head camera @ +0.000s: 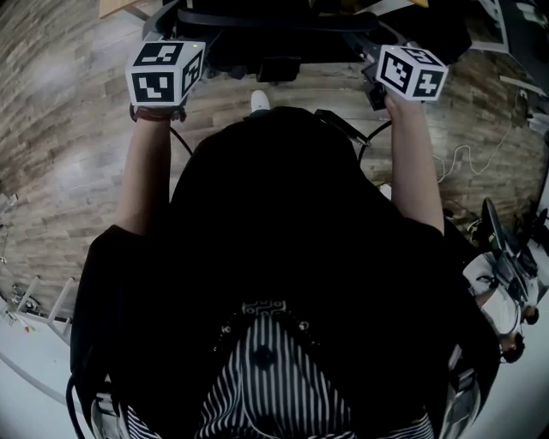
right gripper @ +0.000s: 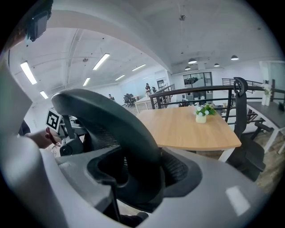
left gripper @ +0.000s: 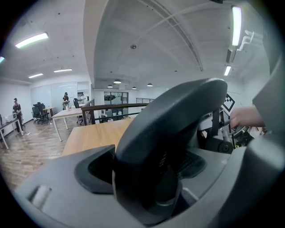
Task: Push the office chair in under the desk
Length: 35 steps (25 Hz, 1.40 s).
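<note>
The black office chair's backrest [head camera: 274,19] lies at the top of the head view, in front of the person's body. My left gripper [head camera: 206,47] holds its top rim on the left and my right gripper [head camera: 364,47] holds it on the right. In the left gripper view the curved dark rim [left gripper: 173,120] fills the gap between the grey jaws of the left gripper [left gripper: 147,178], which are closed on it. The right gripper view shows the same rim [right gripper: 111,120] clamped in the right gripper [right gripper: 142,178]. The wooden desk [right gripper: 191,127] stands just beyond the chair.
A small potted plant [right gripper: 202,111] sits on the desk. A second black chair [right gripper: 242,133] stands at the desk's right end. Wood flooring [head camera: 69,154] spreads to both sides, cables [head camera: 455,163] trail at the right. People and more desks [left gripper: 67,113] are far off.
</note>
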Available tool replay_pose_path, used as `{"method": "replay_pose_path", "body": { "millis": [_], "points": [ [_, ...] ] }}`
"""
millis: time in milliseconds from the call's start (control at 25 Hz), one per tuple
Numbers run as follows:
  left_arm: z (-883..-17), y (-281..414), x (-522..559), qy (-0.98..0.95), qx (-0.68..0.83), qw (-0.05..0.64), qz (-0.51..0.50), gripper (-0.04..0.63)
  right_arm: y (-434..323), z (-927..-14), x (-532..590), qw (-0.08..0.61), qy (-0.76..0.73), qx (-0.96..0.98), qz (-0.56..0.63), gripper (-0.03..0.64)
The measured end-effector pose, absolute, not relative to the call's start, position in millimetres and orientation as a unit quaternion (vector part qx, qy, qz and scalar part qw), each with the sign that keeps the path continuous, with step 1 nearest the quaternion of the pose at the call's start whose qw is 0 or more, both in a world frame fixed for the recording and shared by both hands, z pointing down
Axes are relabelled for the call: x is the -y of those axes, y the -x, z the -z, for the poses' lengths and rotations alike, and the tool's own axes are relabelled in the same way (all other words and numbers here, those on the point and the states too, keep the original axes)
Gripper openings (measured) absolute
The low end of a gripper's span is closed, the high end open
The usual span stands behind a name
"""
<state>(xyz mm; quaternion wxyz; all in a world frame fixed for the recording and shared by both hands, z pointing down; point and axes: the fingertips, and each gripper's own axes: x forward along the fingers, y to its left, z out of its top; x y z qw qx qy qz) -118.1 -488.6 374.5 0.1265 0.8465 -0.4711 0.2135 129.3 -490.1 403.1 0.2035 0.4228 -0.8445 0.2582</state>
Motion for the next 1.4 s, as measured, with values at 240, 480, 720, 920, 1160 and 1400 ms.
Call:
{"method": "replay_pose_path", "body": {
  "millis": [240, 480, 720, 920, 1160, 1400],
  "points": [
    [-376, 116, 532, -0.852, 0.468, 0.117, -0.205, 0.387, -132, -407, 535, 0.212, -0.410, 0.850, -0.252, 0.261],
    [-376, 117, 556, -0.842, 0.487, 0.111, -0.205, 0.387, -131, -406, 571, 0.217, -0.404, 0.854, -0.245, 0.261],
    [-377, 113, 586, -0.835, 0.498, 0.109, -0.208, 0.385, -133, -406, 608, 0.222, -0.395, 0.858, -0.241, 0.261],
    [-378, 107, 600, -0.833, 0.501, 0.109, -0.207, 0.385, -140, -406, 622, 0.221, -0.394, 0.860, -0.239, 0.259],
    [-379, 119, 616, -0.831, 0.506, 0.111, -0.205, 0.387, -128, -406, 640, 0.220, -0.394, 0.860, -0.238, 0.259],
    [-380, 122, 633, -0.836, 0.497, 0.113, -0.204, 0.385, -125, -407, 654, 0.221, -0.398, 0.857, -0.242, 0.259]
  ]
}}
